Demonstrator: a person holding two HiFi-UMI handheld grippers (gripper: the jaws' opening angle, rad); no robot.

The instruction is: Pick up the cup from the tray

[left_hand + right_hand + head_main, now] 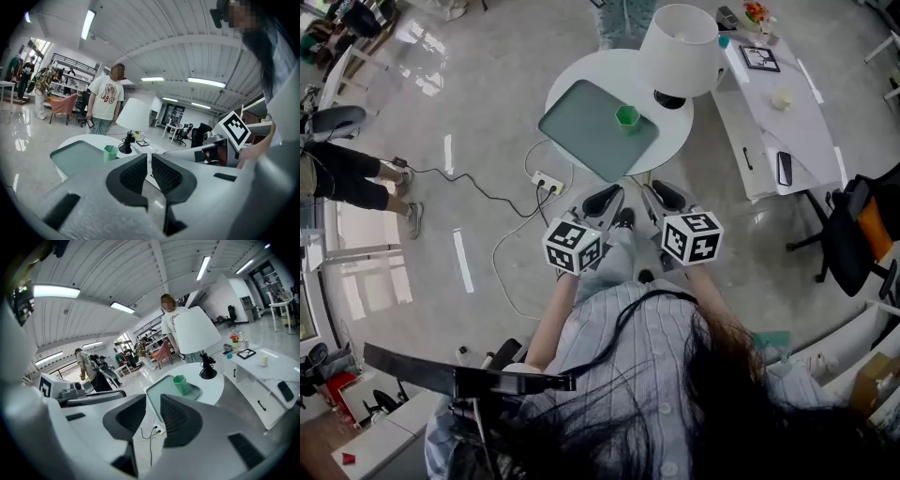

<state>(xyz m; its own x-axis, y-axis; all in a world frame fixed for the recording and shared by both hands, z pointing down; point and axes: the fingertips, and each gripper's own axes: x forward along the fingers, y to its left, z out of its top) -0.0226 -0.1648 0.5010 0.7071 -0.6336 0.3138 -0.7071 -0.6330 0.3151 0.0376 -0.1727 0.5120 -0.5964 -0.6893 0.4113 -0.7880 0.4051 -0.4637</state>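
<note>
Well, the green cup (627, 116) stands upright on the grey-green tray (581, 131), toward the tray's lamp side. The tray lies on the round white table (572, 73), w/ the table lamp (680, 47) just beside it.

The person stands short of the table. Both grippers are held out in front, side by side, aimed at the tray and tipped a bit down, prob. to line up the reach. Both are well apart from the cup.

- **Left gripper (149, 158):** jaws pressed together, nothing btwn them.
- **Right gripper (153, 400):** jaws a narrow gap apart, empty; only floor and a cable (150, 446) show through.

Neither gap would take the cup as is, so I'd say the jaws need to go wider first. Coming in from the tray's open side would prob. keep clear of the lamp.
</note>
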